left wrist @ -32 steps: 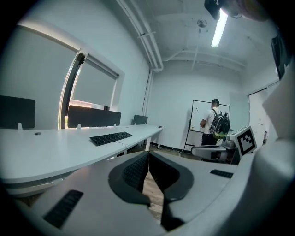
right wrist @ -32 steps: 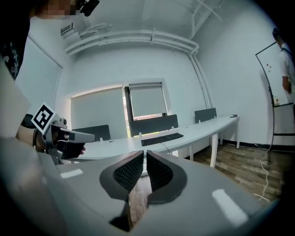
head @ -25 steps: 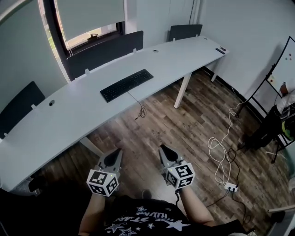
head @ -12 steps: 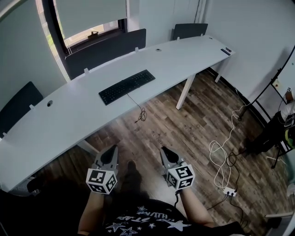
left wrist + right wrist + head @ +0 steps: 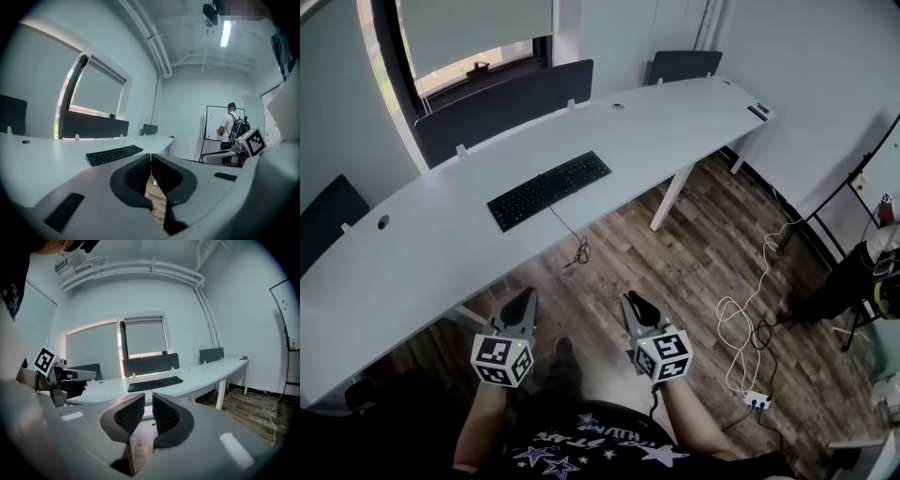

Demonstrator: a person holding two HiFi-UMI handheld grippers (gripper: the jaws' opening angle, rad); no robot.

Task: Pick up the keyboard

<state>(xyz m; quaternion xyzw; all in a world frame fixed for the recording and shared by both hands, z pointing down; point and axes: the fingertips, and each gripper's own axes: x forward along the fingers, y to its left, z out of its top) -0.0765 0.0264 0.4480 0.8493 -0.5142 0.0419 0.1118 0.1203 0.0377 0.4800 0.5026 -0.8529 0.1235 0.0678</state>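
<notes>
Head view: we stand on the wood floor (image 5: 694,244), well apart from the bench (image 5: 422,253). The keyboard (image 5: 550,190) lies flat approx mid-bench, between the far & near edges and slanted to them. Its cable (image 5: 572,239) drops over the near edge. Left claw (image 5: 525,296) & right claw (image 5: 632,302) hang low in front of us, over the floor, neither near the keyboard.

Left gripper view: left claw (image 5: 150,158) is clenched, pads meeting, nothing btwn them. The keyboard (image 5: 114,155) sits ahead and a bit left on the bench, untouched. Another person (image 5: 232,126) w/ a backpack stands by a whiteboard (image 5: 213,122) at the far wall.

Right gripper view: right claw (image 5: 148,399) is clenched too, bar a thin slit, w/ nothing in it. The keyboard (image 5: 155,384) shows straight ahead on the bench, above the jaw tips.

Progress, as we judge it: none of the pickup is done yet and we're at the approach only. Left to do: reach the near edge of the bench, open both claws, prob. take the keyboard at its ends, then lift it level, minding the trailing cable.
</notes>
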